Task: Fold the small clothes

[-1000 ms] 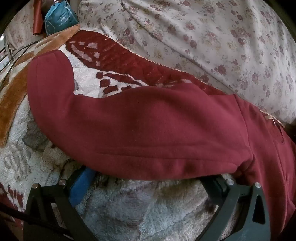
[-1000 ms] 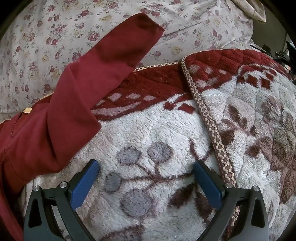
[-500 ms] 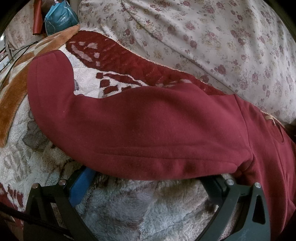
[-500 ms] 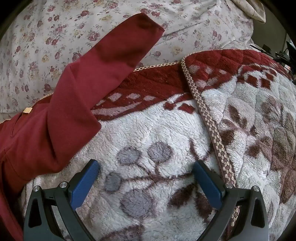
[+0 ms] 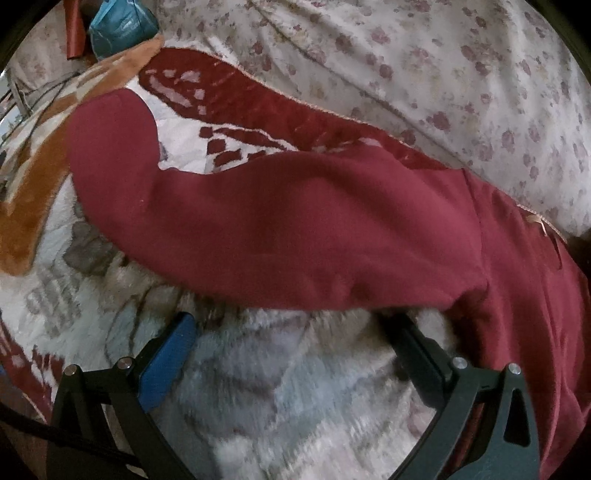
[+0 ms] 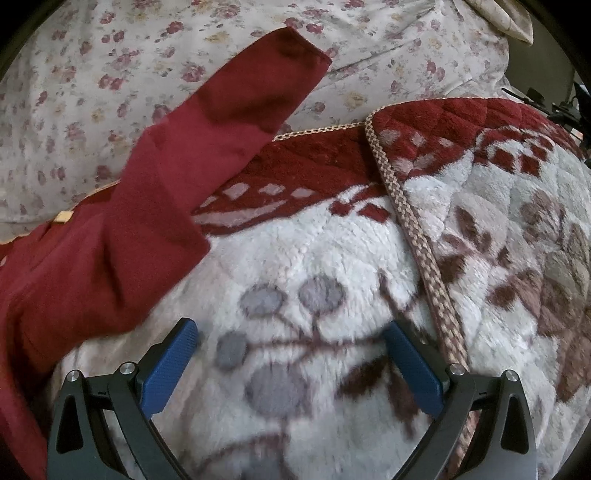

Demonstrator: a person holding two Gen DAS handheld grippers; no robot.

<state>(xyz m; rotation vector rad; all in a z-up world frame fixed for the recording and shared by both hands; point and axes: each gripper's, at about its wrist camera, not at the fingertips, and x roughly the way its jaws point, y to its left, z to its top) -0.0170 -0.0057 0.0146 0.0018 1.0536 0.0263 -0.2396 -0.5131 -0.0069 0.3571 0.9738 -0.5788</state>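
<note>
In the left wrist view, an orange plush edge (image 5: 33,192) is seen at the far left, with a teal bag (image 5: 122,27) above it near the top edge. The fleece blanket (image 5: 258,387), white with grey and dark red patterns, is spread beneath everything. Across it the dark red garment (image 5: 295,229) is laid, one sleeve stretched leftward and ended in a rounded cuff (image 5: 110,140), the body gathered at the right. The left gripper (image 5: 291,325) is held released, jaws wide apart, just beside the sleeve's lower hem; nothing is grasped between the blue pads (image 5: 170,358), though the right fingertip is partly hidden by the hem. A floral sheet (image 5: 443,74) is seen behind, toward the upper right.

In the right wrist view, the garment (image 6: 110,258) is found at the left, its other sleeve (image 6: 251,96) laid diagonally up onto the floral sheet (image 6: 92,55). The right gripper (image 6: 290,332) is likewise held released, jaws spread over bare blanket (image 6: 314,258), apart from the cloth. A braided trim (image 6: 424,251) is run along a folded blanket edge to the right, beyond which a quilted leaf pattern is shown.
</note>
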